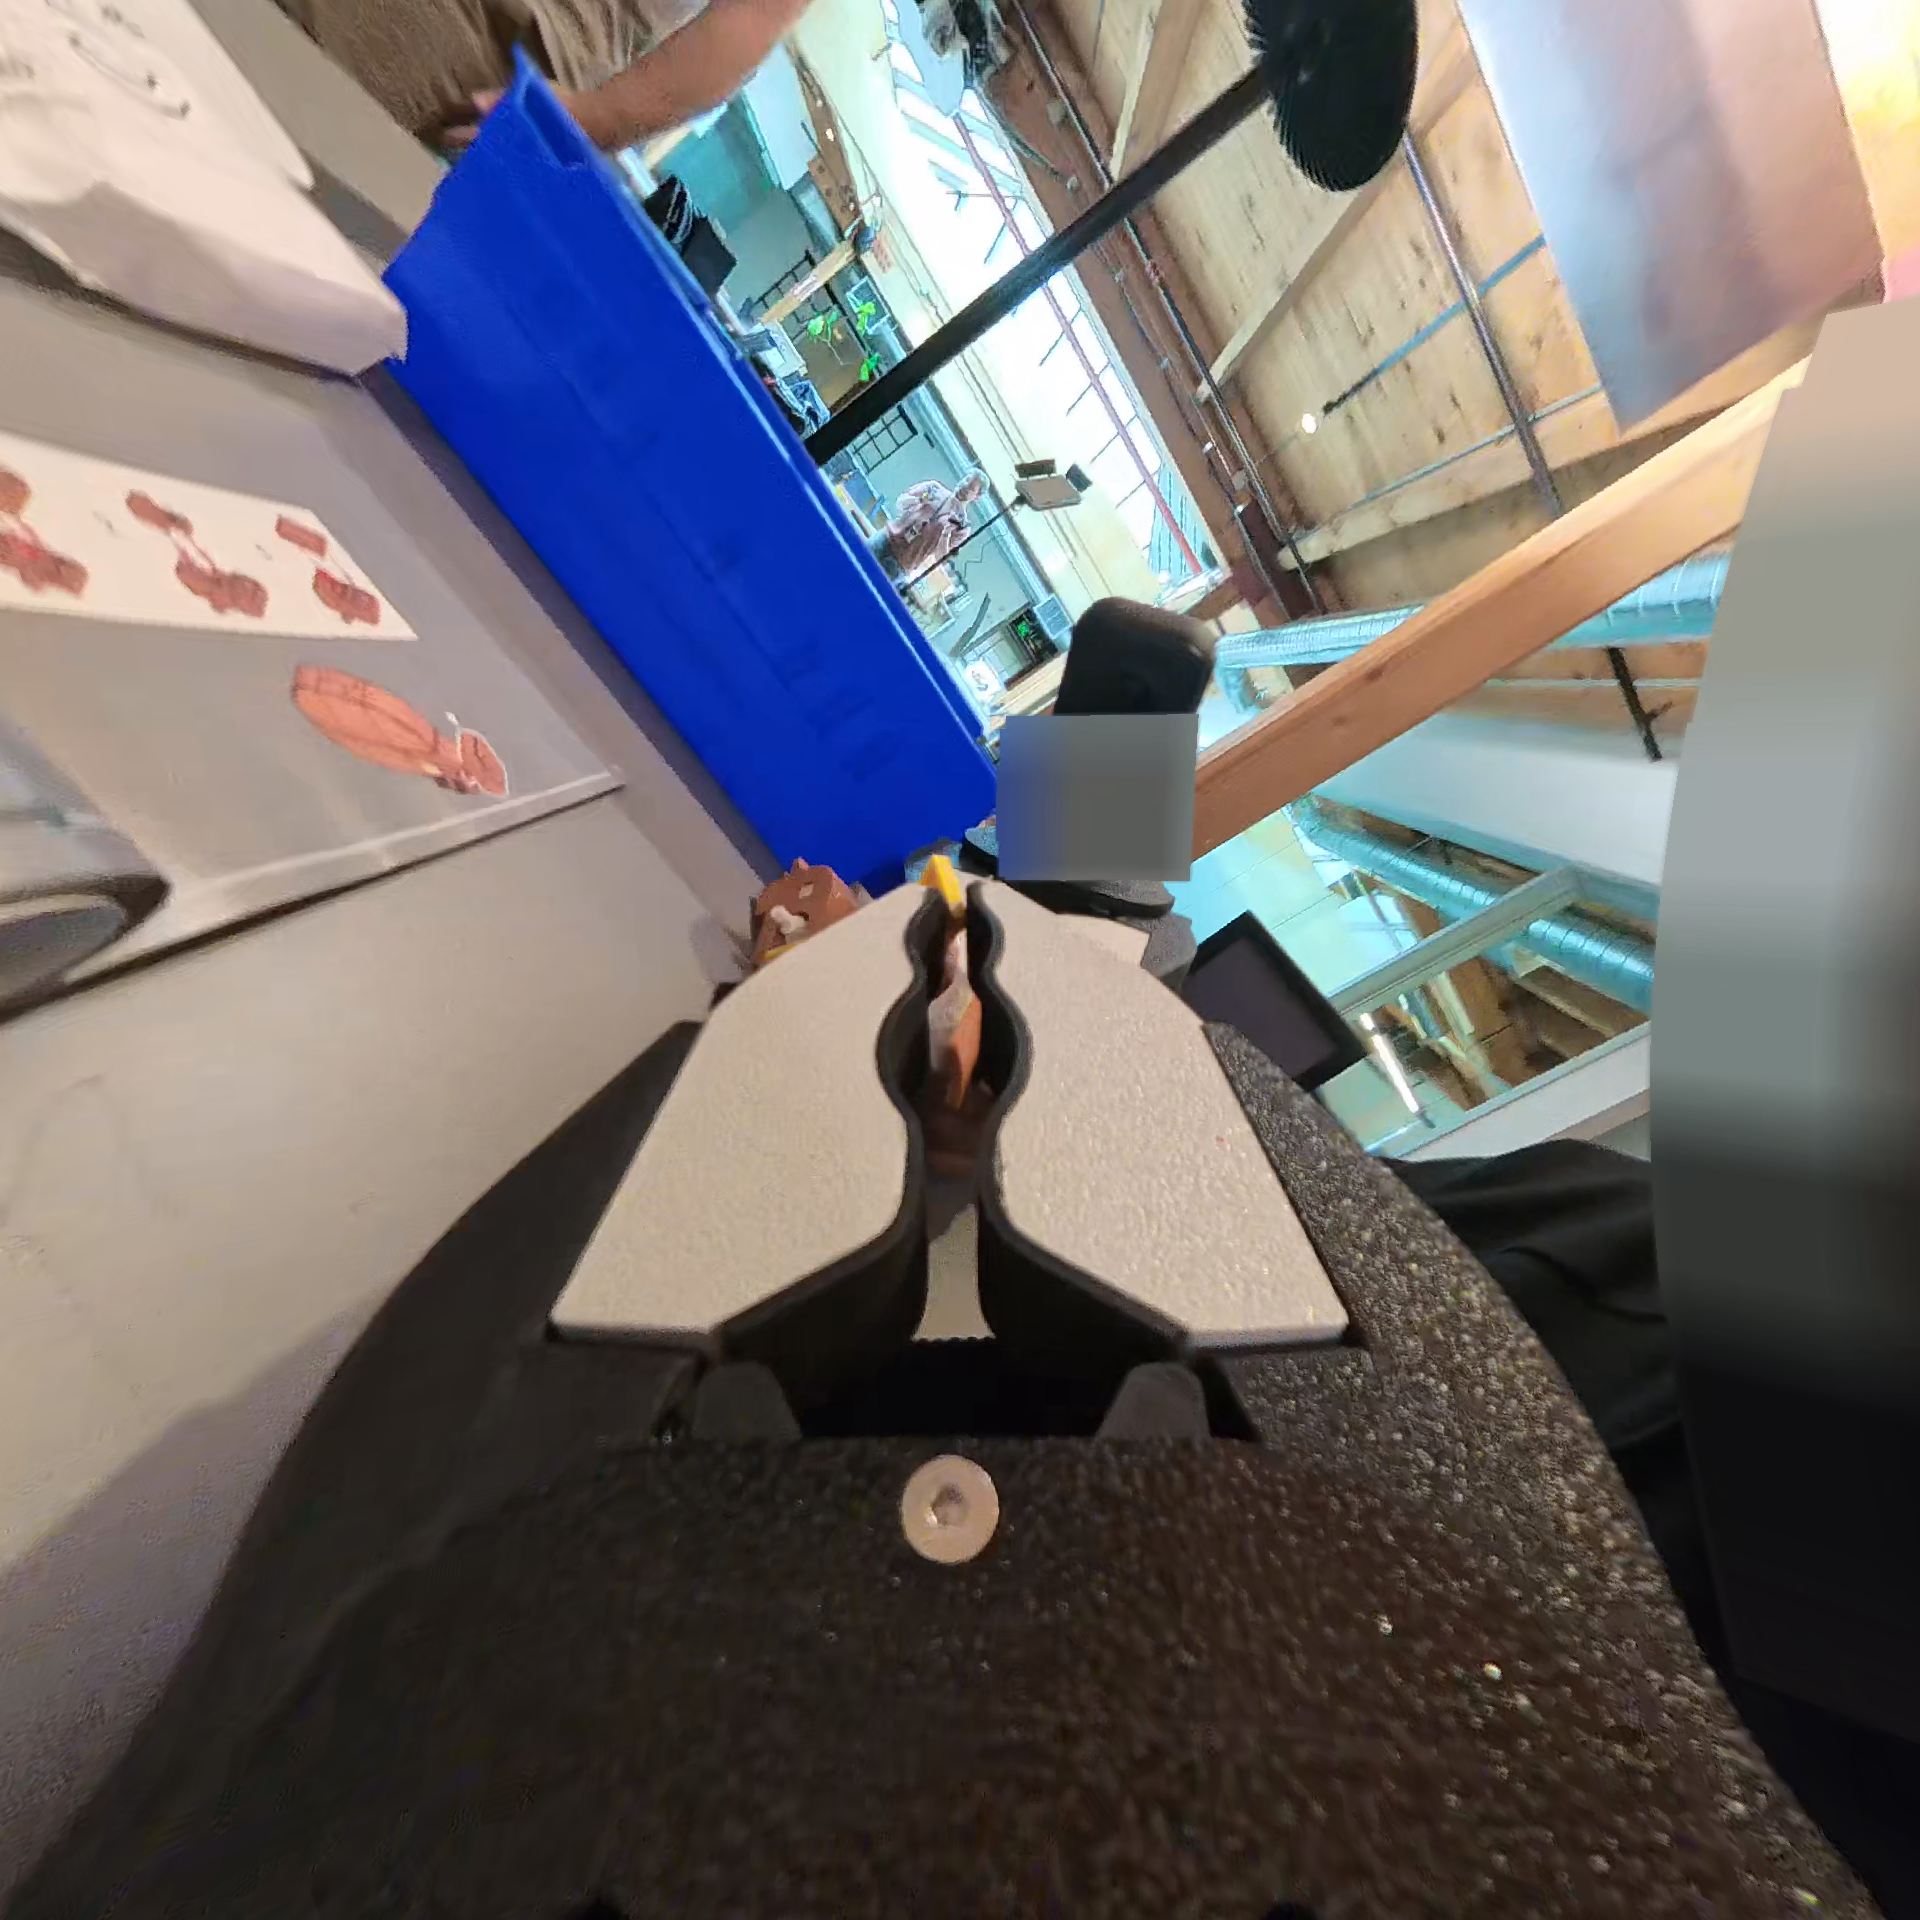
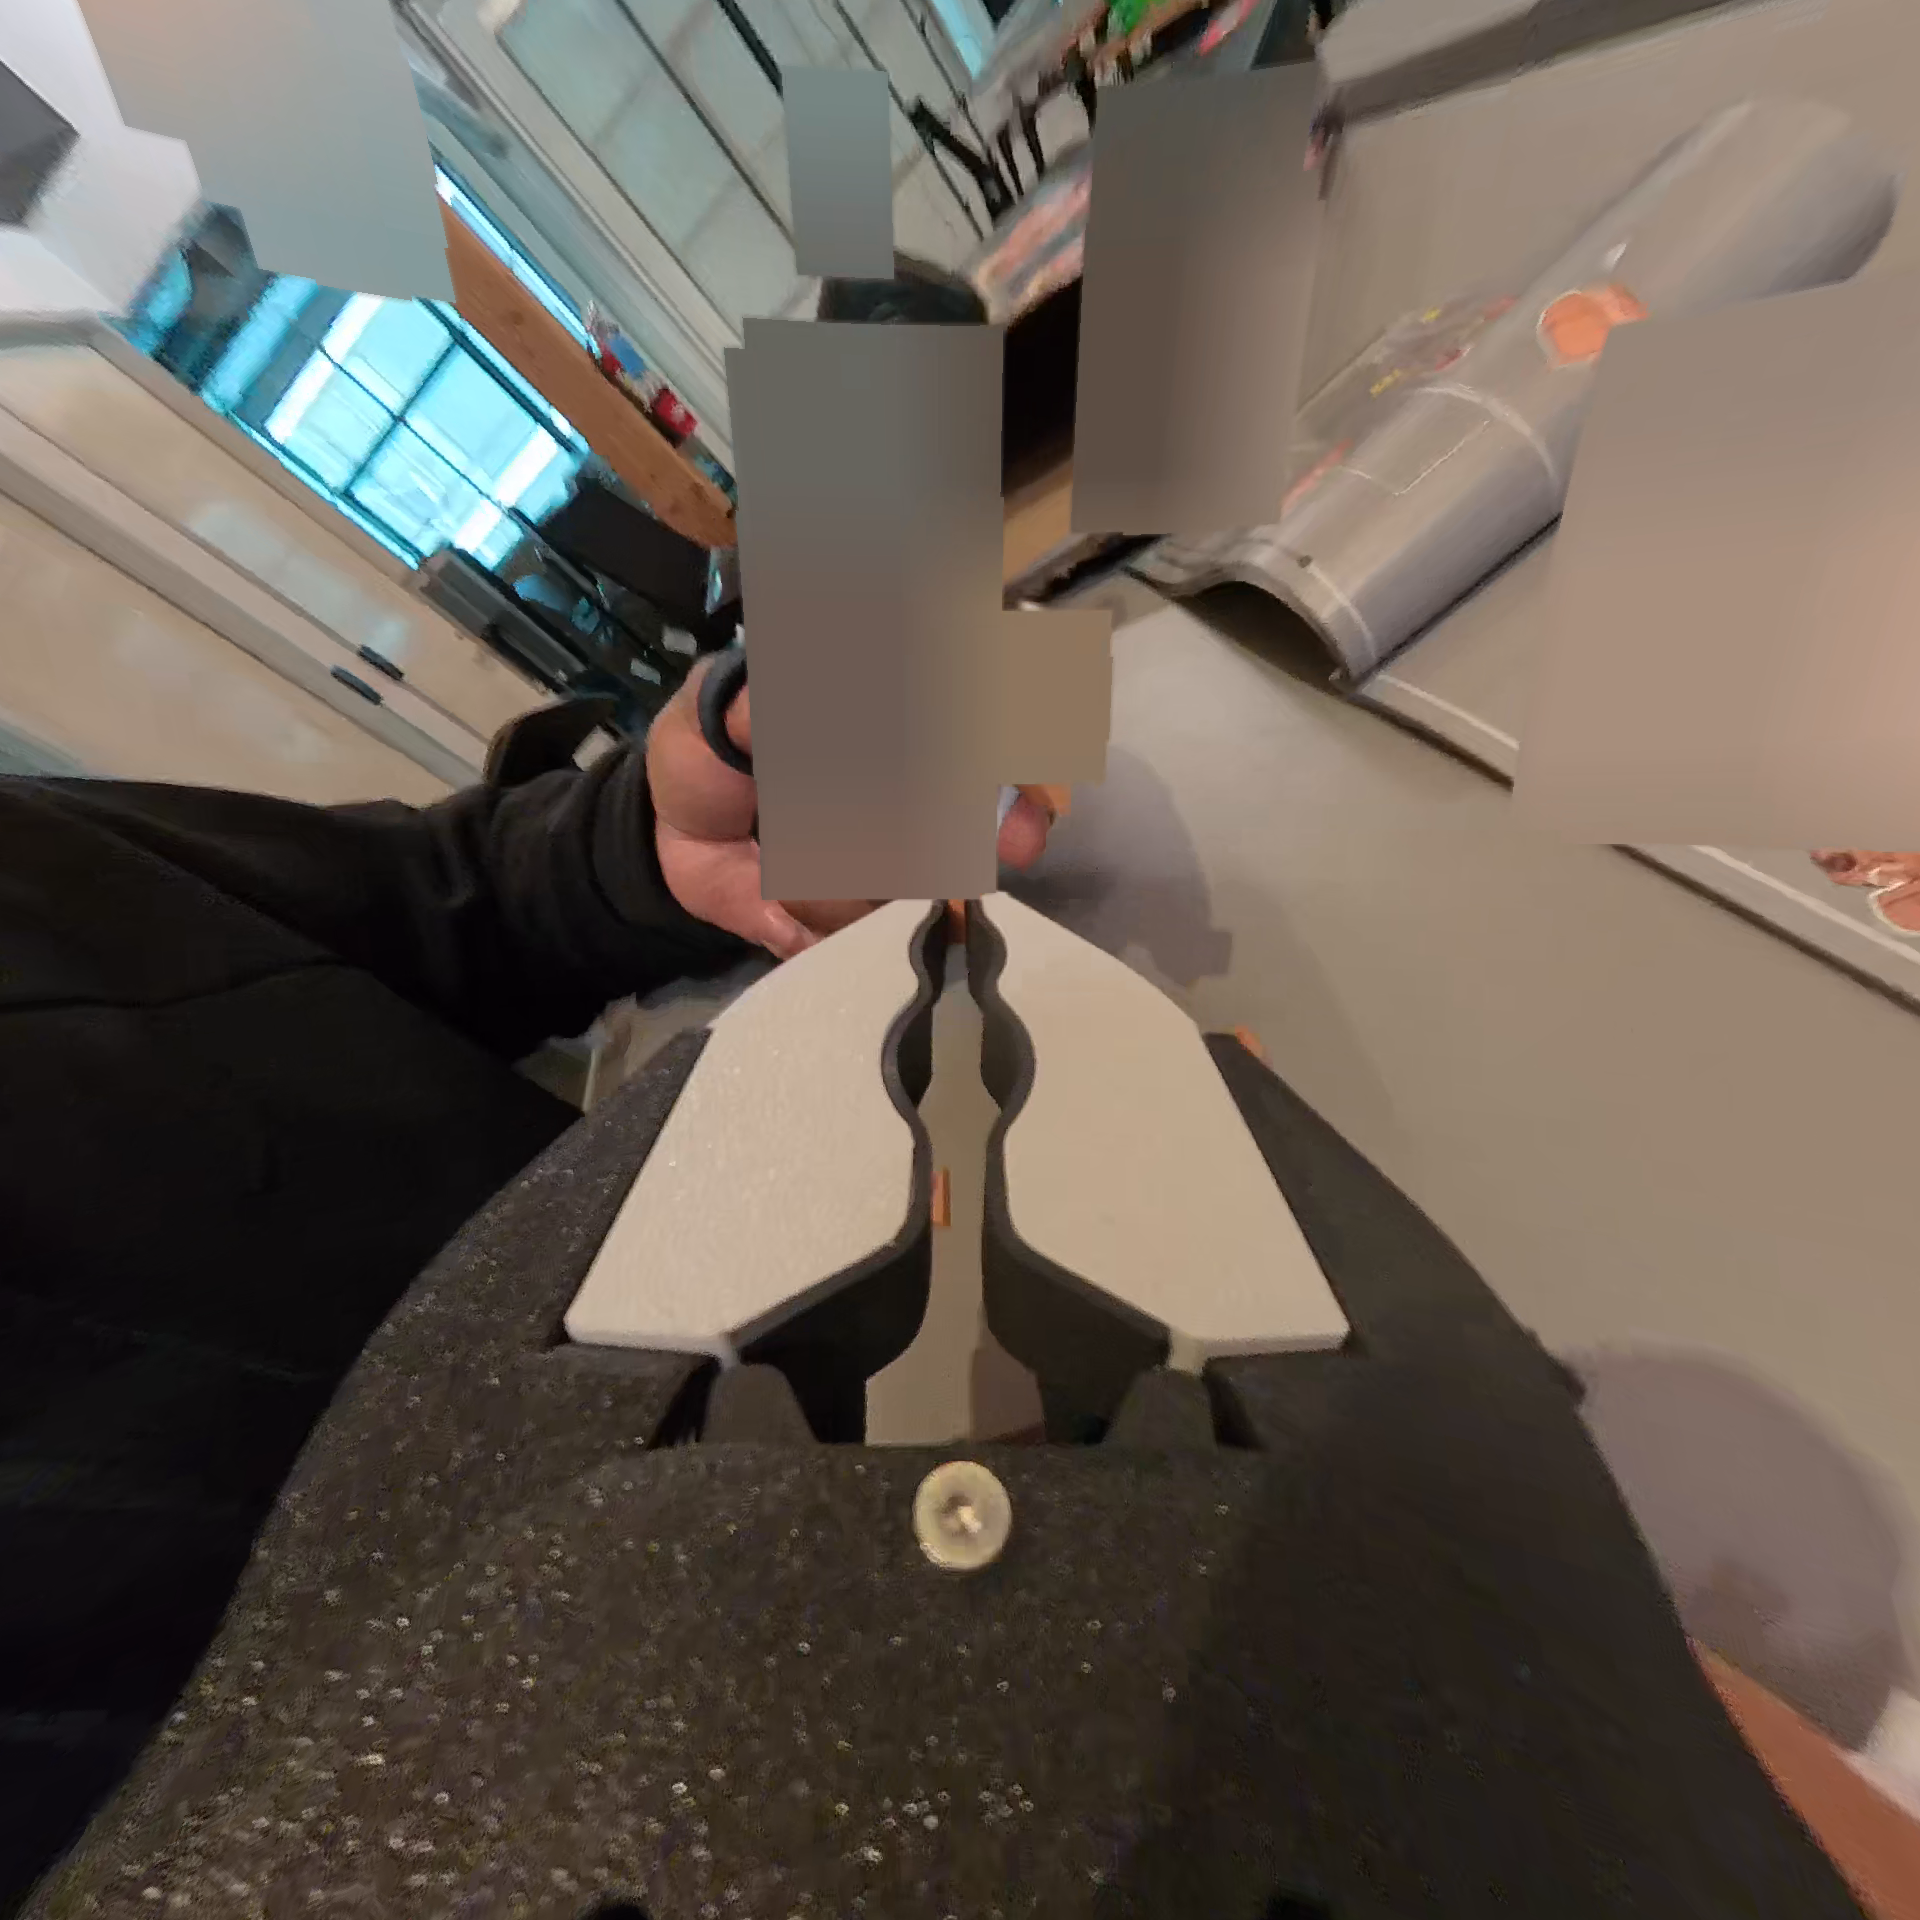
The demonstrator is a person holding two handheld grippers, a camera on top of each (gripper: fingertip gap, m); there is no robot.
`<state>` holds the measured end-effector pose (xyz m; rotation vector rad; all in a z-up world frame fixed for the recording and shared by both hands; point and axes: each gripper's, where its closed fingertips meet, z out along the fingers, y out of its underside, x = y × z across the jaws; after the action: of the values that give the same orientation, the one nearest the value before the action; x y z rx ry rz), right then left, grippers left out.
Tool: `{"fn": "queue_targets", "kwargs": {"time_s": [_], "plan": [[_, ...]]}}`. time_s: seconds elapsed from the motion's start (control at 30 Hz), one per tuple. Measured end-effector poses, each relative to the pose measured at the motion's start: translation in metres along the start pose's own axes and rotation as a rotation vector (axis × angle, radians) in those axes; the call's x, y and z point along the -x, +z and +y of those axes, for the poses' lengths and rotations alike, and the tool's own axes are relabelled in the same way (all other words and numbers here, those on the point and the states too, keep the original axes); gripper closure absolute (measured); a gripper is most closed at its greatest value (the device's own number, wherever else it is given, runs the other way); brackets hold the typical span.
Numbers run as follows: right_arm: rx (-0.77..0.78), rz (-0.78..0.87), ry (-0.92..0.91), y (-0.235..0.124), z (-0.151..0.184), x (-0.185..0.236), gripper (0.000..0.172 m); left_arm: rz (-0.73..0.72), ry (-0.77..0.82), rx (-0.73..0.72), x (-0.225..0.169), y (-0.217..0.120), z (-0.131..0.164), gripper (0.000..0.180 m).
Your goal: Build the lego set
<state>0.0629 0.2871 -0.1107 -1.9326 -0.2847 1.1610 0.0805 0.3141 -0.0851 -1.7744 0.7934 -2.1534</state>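
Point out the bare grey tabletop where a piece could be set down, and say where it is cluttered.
Left wrist view: bare table lies between the page edge and the left gripper. Right wrist view: an open stretch lies right of the right gripper, below the open booklet. Crowded: the corner by the blue bin and brown model.

blue bin (image 1: 665, 488) ahead, grey tabletop (image 1: 312, 1039) open leftward

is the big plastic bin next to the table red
No, the bin standing along the edge of the grey table in the left wrist view is bright blue.
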Motion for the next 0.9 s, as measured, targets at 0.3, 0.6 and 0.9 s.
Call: {"fn": "queue_targets", "kwargs": {"time_s": [0.3,0.6,0.9], "plan": [[0.329,0.131,-0.011,0.007,0.052,-0.013,0.169,-0.025,-0.055,0.0,0.005,0.001,0.005,0.177],[0.316,0.218,-0.143,0.003,0.043,-0.021,0.154,0.008,-0.098,-0.023,0.003,0.001,0.006,0.177],[-0.142,-0.084,0.027,-0.006,-0.022,0.012,0.153,0.156,-0.168,-0.157,-0.014,0.0,-0.002,0.177]]}}
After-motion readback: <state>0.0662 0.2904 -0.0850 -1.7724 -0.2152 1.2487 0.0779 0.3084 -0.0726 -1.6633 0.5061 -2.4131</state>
